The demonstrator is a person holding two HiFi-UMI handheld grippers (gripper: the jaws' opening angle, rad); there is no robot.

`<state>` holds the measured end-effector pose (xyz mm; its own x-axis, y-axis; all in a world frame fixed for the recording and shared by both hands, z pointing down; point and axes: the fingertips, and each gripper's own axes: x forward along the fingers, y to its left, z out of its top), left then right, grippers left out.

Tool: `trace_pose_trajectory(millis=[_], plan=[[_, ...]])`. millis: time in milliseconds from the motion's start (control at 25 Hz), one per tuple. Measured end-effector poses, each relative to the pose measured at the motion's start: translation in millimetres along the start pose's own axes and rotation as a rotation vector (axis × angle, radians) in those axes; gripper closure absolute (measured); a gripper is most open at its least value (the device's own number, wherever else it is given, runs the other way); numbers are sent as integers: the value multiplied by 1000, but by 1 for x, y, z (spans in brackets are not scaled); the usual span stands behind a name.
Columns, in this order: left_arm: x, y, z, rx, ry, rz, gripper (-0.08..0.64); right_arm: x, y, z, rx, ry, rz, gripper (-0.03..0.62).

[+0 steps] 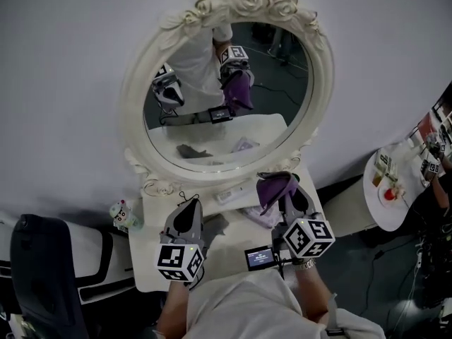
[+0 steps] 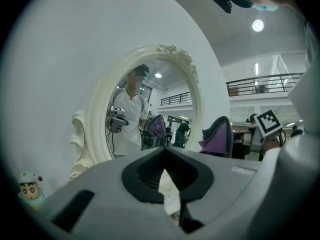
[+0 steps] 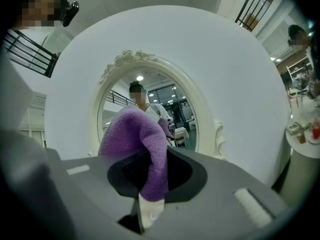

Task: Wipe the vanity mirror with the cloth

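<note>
Because the right claw (image 1: pixel 284 191) pinches the purple cloth (image 1: pixel 272 187) with a fold bulging past its tips, soft fabric should meet the vanity mirror (image 1: pixel 226 97) first. The cloth hangs near the lower frame. The left claw (image 1: pixel 186 209), pressed together on nothing, hovers over the worktop (image 1: pixel 219 254).
</note>
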<state>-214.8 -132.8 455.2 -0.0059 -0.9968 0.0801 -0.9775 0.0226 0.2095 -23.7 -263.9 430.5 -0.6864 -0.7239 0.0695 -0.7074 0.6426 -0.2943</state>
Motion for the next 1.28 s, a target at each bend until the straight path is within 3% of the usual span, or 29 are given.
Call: trace_pose_trajectory(millis=[360, 560, 800, 1080, 1280], plan=[[43, -30, 83, 48, -65, 53, 558, 79, -17, 156, -43, -118, 118, 528], [52, -40, 118, 58, -96, 87, 558, 99, -14, 219, -82, -201, 101, 528], [49, -49, 143, 71, -132, 119, 558, 122, 0, 248, -96, -221, 86, 528], [27, -33, 136, 41, -155, 168, 558, 128, 18, 262, -103, -279, 55, 528], [16, -18, 127, 15, -143, 192, 558, 129, 45, 271, -111, -316, 82, 528]])
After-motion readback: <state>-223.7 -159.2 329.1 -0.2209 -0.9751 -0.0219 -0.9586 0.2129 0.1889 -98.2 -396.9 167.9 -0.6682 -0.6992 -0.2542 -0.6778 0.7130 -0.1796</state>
